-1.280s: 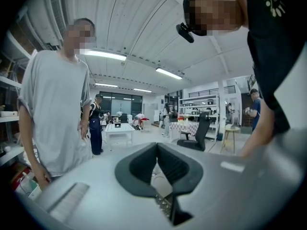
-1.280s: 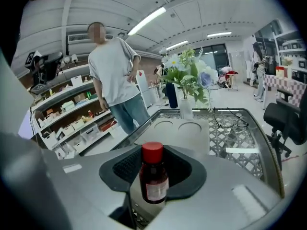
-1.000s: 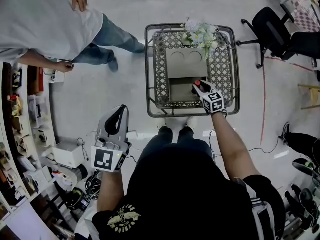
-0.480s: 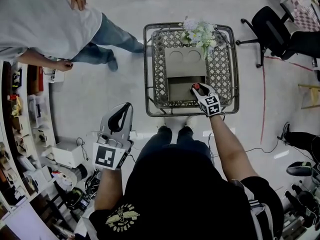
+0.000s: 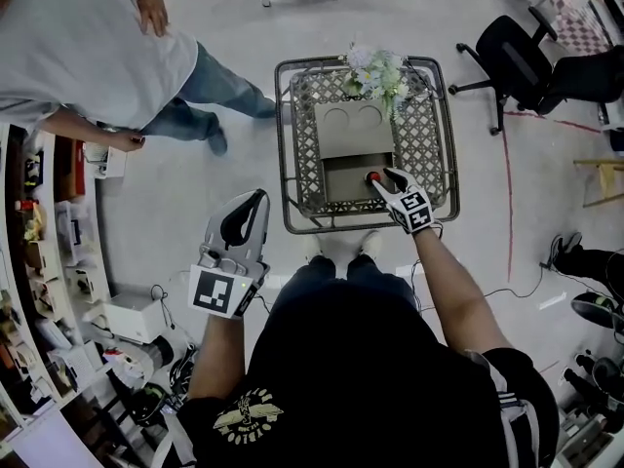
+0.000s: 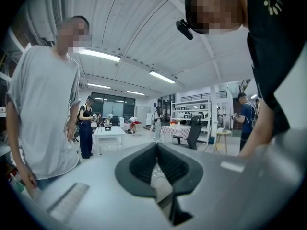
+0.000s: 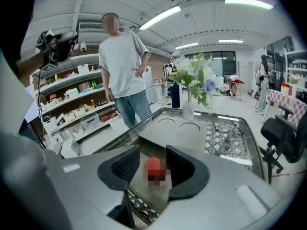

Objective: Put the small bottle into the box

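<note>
The right hand-held gripper (image 7: 152, 169) has just been opening its jaws, and they now stand wide. The bottle (image 7: 153, 166) is between them, but a gap shows on each side of it, so the pads no longer press on it. The bottle appears to stand upright on the floor of the open box (image 5: 341, 178), near the box's near wall. The box sits on the lattice tabletop (image 5: 429, 144). Judging by this, the bottle has been let go inside the box and the task is all but done. What seems to remain is drawing the hand-held gripper clear without knocking the bottle over.

The bottle is small, with a rounded red cap. Its body is too blurred to describe.

The left hand-held gripper (image 5: 259, 198) is held well apart from the tabletop, jaws together and empty.
</note>
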`<action>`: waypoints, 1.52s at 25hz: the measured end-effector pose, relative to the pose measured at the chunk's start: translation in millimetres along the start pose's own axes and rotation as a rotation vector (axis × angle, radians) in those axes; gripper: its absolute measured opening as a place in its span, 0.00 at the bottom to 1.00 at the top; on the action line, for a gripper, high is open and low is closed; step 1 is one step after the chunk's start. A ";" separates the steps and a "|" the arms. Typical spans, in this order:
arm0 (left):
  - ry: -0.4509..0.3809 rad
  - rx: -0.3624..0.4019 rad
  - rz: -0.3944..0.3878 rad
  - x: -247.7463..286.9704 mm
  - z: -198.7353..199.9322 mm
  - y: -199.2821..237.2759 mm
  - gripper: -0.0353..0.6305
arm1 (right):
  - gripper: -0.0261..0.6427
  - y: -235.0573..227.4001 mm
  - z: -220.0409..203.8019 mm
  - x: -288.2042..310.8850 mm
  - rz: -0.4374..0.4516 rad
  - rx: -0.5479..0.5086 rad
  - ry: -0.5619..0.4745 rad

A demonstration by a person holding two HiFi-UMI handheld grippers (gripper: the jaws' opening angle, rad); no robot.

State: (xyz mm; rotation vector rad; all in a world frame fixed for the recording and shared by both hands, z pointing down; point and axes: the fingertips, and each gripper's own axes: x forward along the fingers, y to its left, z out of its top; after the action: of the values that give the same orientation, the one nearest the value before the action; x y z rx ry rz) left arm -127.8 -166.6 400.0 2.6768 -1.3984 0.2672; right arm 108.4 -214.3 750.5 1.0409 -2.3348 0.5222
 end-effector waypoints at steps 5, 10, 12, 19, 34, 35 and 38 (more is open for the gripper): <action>-0.048 0.018 -0.027 11.3 19.3 -9.7 0.05 | 0.30 -1.6 71.2 -69.9 -0.045 0.009 -0.203; -0.100 0.008 -0.015 14.7 39.9 -14.4 0.05 | 0.14 7.5 146.5 -172.1 -0.137 -0.016 -0.398; -0.119 0.005 -0.017 14.9 48.1 -18.8 0.05 | 0.05 11.3 171.9 -209.5 -0.173 -0.036 -0.471; -0.143 -0.005 -0.013 20.3 51.5 -34.7 0.05 | 0.05 20.0 233.7 -297.5 -0.234 -0.054 -0.631; -0.150 -0.001 0.005 19.7 54.3 -49.6 0.05 | 0.05 23.4 253.9 -326.3 -0.220 -0.088 -0.681; -0.149 -0.001 0.009 18.9 53.7 -49.0 0.05 | 0.05 24.7 254.8 -326.0 -0.217 -0.091 -0.682; -0.142 -0.007 0.017 17.9 51.8 -48.3 0.05 | 0.05 26.9 256.3 -323.7 -0.207 -0.099 -0.685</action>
State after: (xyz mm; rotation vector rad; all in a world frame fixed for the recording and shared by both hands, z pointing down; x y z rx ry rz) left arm -72.7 -162.7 352.3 2.7272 -1.4579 0.0747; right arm 192.5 -152.5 350.1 1.5742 -2.7294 -0.0536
